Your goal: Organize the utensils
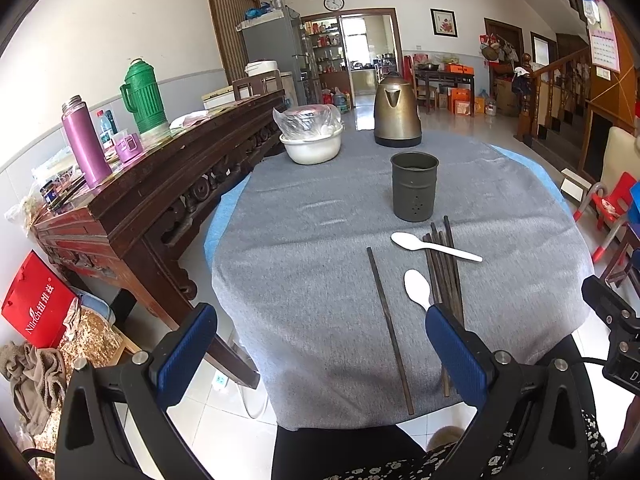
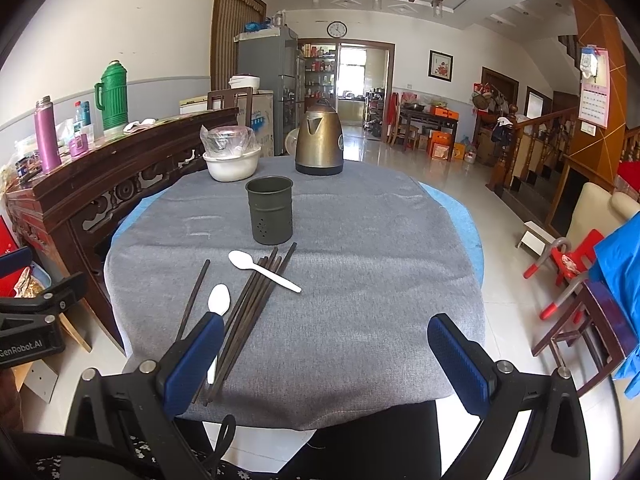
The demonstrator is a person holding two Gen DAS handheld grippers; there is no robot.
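Note:
A dark metal utensil holder (image 1: 414, 186) (image 2: 269, 210) stands upright on the grey table cloth (image 1: 312, 280) (image 2: 360, 280). In front of it lie a bundle of dark chopsticks (image 1: 444, 276) (image 2: 256, 300), one single chopstick (image 1: 388, 328) (image 2: 196, 292) to their left, and two white plastic spoons (image 1: 434, 246) (image 1: 417, 288) (image 2: 262, 270) (image 2: 219, 300). My left gripper (image 1: 320, 352) is open and empty above the near table edge, over the single chopstick. My right gripper (image 2: 326, 360) is open and empty, right of the chopsticks.
A brass kettle (image 1: 396, 114) (image 2: 319, 142) and a white bowl with a bagged dish (image 1: 312, 140) (image 2: 231, 160) stand at the table's far side. A carved wooden sideboard (image 1: 160, 184) with flasks runs along the left. A red child's chair (image 2: 568, 268) is at the right.

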